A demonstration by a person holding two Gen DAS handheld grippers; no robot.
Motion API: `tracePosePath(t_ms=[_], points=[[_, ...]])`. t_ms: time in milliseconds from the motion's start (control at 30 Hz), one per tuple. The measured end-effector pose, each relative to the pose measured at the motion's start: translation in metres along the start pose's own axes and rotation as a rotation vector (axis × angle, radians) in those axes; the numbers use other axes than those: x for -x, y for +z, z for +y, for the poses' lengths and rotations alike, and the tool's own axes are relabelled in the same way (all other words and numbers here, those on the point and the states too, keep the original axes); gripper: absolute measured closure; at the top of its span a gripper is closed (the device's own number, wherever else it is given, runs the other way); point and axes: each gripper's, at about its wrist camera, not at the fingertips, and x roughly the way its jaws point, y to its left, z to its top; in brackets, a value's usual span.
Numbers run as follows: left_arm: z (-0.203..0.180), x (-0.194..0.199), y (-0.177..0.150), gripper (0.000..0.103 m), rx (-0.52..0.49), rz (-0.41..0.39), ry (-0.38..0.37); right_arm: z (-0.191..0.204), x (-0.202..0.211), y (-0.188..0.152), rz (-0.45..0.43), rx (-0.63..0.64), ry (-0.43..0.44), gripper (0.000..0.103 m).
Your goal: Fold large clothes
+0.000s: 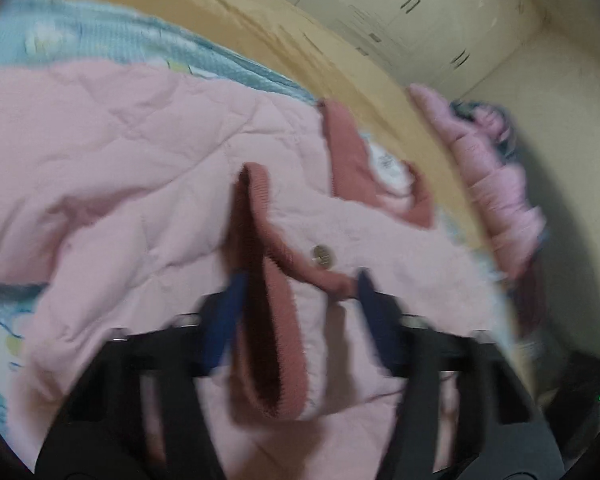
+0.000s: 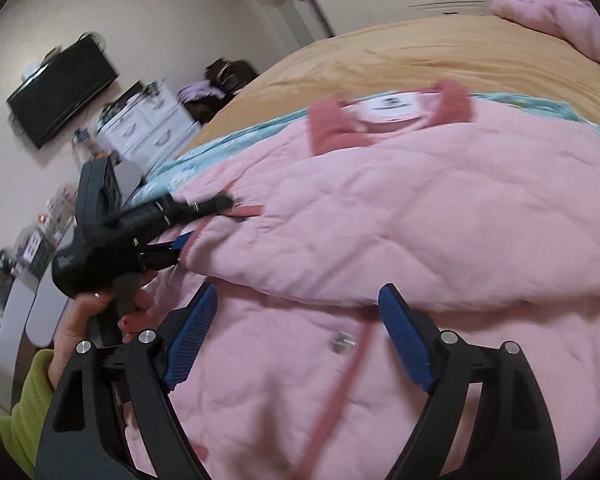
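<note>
A pink quilted jacket [image 1: 132, 168] with darker rose trim and collar [image 1: 348, 152] lies on the bed. My left gripper [image 1: 300, 280] has its blue pads either side of the jacket's rose-trimmed cuff [image 1: 260, 280]; the pads stand apart and the view is blurred. In the right wrist view the left gripper [image 2: 188, 232] sits at the jacket's left edge, on the folded sleeve [image 2: 340, 232]. My right gripper [image 2: 296, 296] is open above the jacket's front [image 2: 300, 380], near a metal snap [image 2: 342, 342], holding nothing.
The jacket lies on a light blue blanket [image 1: 100, 36] over a tan bedspread [image 2: 420, 48]. Another pink garment [image 1: 496, 184] is heaped at the bed's far edge. A wall television [image 2: 60, 92], white drawers [image 2: 144, 124] and cupboards [image 1: 400, 8] surround the bed.
</note>
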Motion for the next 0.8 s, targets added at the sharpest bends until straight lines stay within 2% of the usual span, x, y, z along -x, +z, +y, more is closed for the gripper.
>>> tracePosePath(t_ms=[33, 100, 200, 267, 367, 467, 567, 600, 667, 800], points=[[-0.006, -0.002, -0.003, 0.095, -0.033, 0.001, -0.005, -0.008, 0.006, 0.000, -0.012, -0.014, -0.018, 0.021], [-0.012, 0.005, -0.003, 0.098, -0.061, -0.030, -0.007, -0.026, 0.022, -0.002, -0.043, -0.051, -0.061, 0.021], [-0.024, 0.036, 0.007, 0.100, -0.115, -0.122, -0.044, -0.052, 0.038, 0.000, -0.076, -0.098, -0.136, 0.021], [-0.030, 0.056, 0.012, 0.100, -0.164, -0.192, -0.030, -0.065, 0.050, 0.004, -0.114, -0.118, -0.197, 0.021], [-0.034, 0.062, 0.014, 0.100, -0.216, -0.222, 0.009, -0.083, 0.061, 0.016, -0.164, -0.166, -0.231, 0.021], [-0.027, 0.042, 0.012, 0.099, -0.211, -0.174, 0.058, -0.092, 0.059, 0.032, -0.181, -0.173, -0.258, 0.021], [-0.010, 0.024, 0.009, 0.099, -0.176, -0.109, 0.107, -0.096, 0.041, 0.044, -0.148, -0.150, -0.303, 0.021], [-0.008, 0.023, 0.009, 0.099, -0.169, -0.103, 0.108, -0.098, 0.033, 0.048, -0.137, -0.147, -0.329, 0.019], [-0.001, 0.020, 0.007, 0.099, -0.172, -0.090, 0.120, -0.102, 0.021, 0.053, -0.127, -0.154, -0.350, 0.009], [0.001, 0.011, 0.003, 0.097, -0.179, -0.062, 0.149, -0.124, -0.004, 0.056, -0.048, -0.184, -0.415, 0.008]])
